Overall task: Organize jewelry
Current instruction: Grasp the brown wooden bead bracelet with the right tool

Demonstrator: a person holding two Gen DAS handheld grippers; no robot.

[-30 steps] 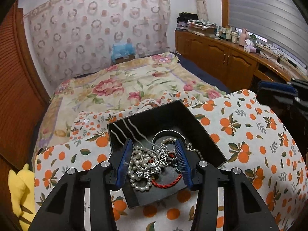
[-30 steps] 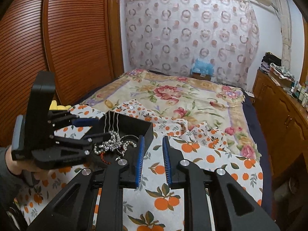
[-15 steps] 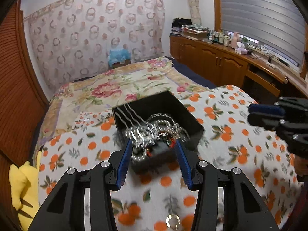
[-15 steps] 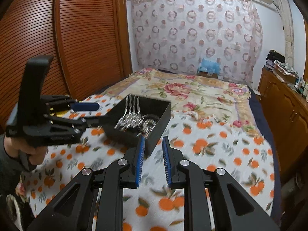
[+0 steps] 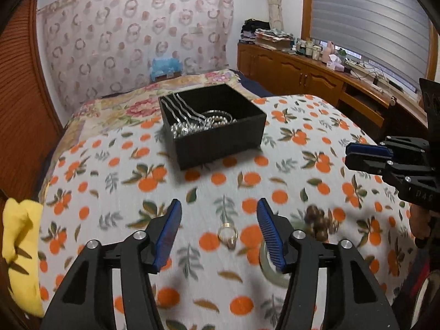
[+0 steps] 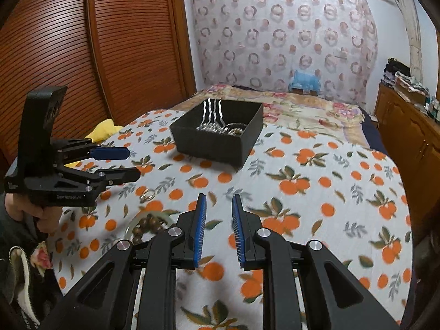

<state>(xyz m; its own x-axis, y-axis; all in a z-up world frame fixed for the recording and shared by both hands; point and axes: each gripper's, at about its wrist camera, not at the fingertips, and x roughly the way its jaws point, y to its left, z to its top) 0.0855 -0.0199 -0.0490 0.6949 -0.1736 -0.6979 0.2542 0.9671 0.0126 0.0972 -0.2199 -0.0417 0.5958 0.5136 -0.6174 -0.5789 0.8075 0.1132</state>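
A black box (image 5: 217,129) holding silver hairpins and pearl jewelry sits on the orange-print cloth; it also shows in the right wrist view (image 6: 217,137). My left gripper (image 5: 220,220) is open and empty, held above a gold ring (image 5: 227,233) lying between its fingers. A brown bead bracelet (image 5: 319,220) and a pale green bangle (image 5: 271,271) lie to the ring's right. My right gripper (image 6: 218,220) is narrowly open and empty. In the right wrist view the ring (image 6: 147,194), the beads (image 6: 150,225) and the left gripper (image 6: 121,162) are at the left.
The orange-print cloth (image 5: 115,192) covers a table at the foot of a floral bed (image 6: 302,104). A yellow plush (image 5: 19,242) lies at the left edge. Wooden cabinets (image 5: 302,77) run along the right, and a slatted wardrobe (image 6: 82,55) on the left.
Both grippers have pulled back from the black box toward the near edge. The ring, beads and bangle have come into view under the left gripper.
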